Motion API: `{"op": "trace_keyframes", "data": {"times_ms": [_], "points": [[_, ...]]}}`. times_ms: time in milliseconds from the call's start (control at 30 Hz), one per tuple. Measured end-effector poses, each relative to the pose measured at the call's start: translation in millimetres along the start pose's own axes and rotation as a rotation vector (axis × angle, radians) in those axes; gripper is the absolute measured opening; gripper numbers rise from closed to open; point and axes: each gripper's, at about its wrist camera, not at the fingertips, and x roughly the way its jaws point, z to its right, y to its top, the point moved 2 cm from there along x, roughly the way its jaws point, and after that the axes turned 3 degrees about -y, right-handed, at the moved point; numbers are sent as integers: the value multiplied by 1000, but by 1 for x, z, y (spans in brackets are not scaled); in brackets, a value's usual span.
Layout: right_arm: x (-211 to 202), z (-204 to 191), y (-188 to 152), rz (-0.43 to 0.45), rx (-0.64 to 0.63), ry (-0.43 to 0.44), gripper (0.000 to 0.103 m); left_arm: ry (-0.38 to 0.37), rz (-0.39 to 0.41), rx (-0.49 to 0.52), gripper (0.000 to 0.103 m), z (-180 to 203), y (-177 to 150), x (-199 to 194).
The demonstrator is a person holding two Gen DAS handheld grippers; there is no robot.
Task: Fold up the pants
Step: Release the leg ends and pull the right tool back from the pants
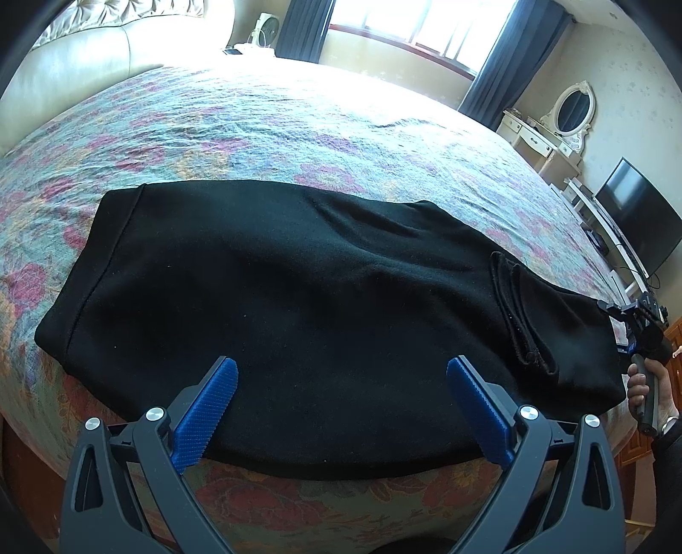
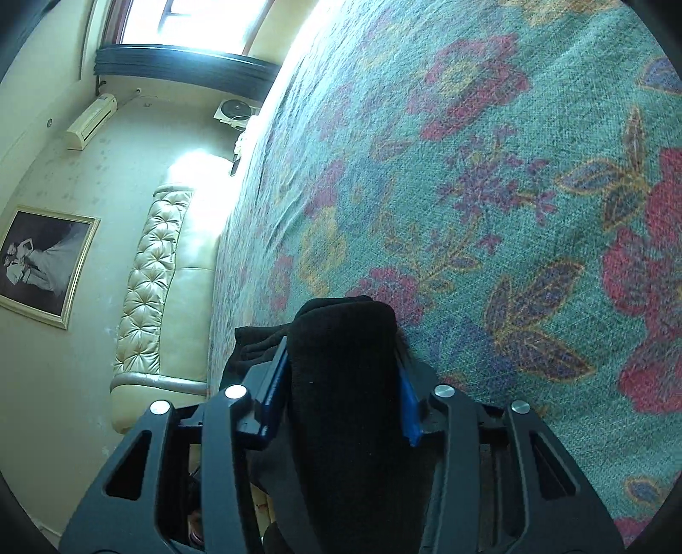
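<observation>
Black pants (image 1: 298,289) lie across the near edge of the floral bedspread (image 1: 255,128), with a stitched band at their left end and dark cuffs (image 1: 520,319) lying on top near the right end. My left gripper (image 1: 341,370) hovers open over the pants' near edge, its blue pads (image 1: 213,409) spread wide with nothing between them. At the far right a hand holds my right gripper (image 1: 631,315) against the pants' right end. In the right wrist view the right gripper (image 2: 341,341) is shut on a thick bunch of the black pants fabric (image 2: 341,383), just above the bedspread (image 2: 511,170).
A cream tufted headboard (image 1: 76,59) stands at the left end of the bed. A dresser with an oval mirror (image 1: 571,111) and a TV (image 1: 635,217) stand along the right wall. Curtained windows (image 1: 426,25) lie behind the bed. A framed picture (image 2: 42,264) hangs on the wall.
</observation>
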Motion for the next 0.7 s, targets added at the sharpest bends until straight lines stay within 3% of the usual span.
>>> {"op": "trace_keyframes", "data": {"times_ms": [100,167,233,300,433,567,700], "points": [[0,1,-3,13,-19,-17,24,2,-1,8,98,0,1,2],[-1,-5,-4,29,-16,-21,30,3,-4,12,98,-1,0,3],[-10,-14,-6,69,-3,-9,54,1,-9,20,98,-1,0,3],[-32,-24,-9,150,-44,-51,67,-4,-13,29,98,-1,1,0],[-66,-50,-27,237,-146,-93,73,-35,7,33,98,-17,10,-21],[-79,-69,-51,256,-174,-61,74,-75,46,-34,98,-70,23,-48],[-74,-85,-77,245,-177,-4,76,-134,41,-183,98,-148,36,-60]]}}
